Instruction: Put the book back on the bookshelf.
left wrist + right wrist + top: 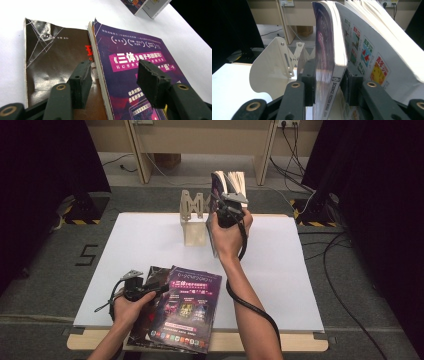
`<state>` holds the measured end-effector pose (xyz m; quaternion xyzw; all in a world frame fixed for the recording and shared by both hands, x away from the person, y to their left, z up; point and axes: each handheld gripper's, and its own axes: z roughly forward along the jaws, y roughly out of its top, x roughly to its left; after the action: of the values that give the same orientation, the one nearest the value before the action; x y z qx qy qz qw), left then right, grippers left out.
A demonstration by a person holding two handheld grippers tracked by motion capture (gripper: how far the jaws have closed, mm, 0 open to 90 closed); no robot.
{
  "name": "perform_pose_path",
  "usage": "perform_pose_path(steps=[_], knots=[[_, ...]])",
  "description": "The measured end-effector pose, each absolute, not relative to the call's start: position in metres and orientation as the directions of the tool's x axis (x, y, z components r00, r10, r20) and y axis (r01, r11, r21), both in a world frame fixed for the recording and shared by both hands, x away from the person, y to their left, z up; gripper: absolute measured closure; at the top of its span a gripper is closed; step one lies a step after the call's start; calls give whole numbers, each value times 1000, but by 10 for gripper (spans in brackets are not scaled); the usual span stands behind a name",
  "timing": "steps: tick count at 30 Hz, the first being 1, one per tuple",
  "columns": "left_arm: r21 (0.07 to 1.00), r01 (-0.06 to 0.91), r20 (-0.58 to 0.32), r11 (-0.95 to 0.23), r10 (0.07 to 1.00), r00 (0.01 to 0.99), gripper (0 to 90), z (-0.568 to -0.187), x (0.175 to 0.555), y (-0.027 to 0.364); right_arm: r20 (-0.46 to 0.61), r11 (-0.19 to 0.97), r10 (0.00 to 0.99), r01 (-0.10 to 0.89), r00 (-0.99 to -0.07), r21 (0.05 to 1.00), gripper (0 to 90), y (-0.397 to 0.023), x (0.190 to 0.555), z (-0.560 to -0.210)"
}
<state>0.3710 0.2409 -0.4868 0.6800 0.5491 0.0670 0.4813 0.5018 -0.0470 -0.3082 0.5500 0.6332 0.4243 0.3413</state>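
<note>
Overhead, the right hand-held gripper (227, 206) holds an upright magazine (218, 195) at 12 o'clock beside a metal bookend (192, 215) on the white surface (280, 270). Closer, its jaws flank that magazine's spine (332, 75), seemingly loosened. Meanwhile, the left hand-held gripper (113, 80) gapes over 2 flat magazines (135, 75) at 6 o'clock.

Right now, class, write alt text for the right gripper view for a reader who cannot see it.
The right gripper has its two black jaws on either side of an upright purple-covered magazine, spine toward the camera. A second magazine fans open to its right, and a pale metal bookend stands to the left on the white table.
</note>
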Motion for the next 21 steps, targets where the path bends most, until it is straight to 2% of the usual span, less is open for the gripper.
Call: perform_pose_path(steps=[21], knots=[[723,688,-435,59,813,386,443,-488,374,238,53,37,978,417,-200,908,668,-58,480,-310]])
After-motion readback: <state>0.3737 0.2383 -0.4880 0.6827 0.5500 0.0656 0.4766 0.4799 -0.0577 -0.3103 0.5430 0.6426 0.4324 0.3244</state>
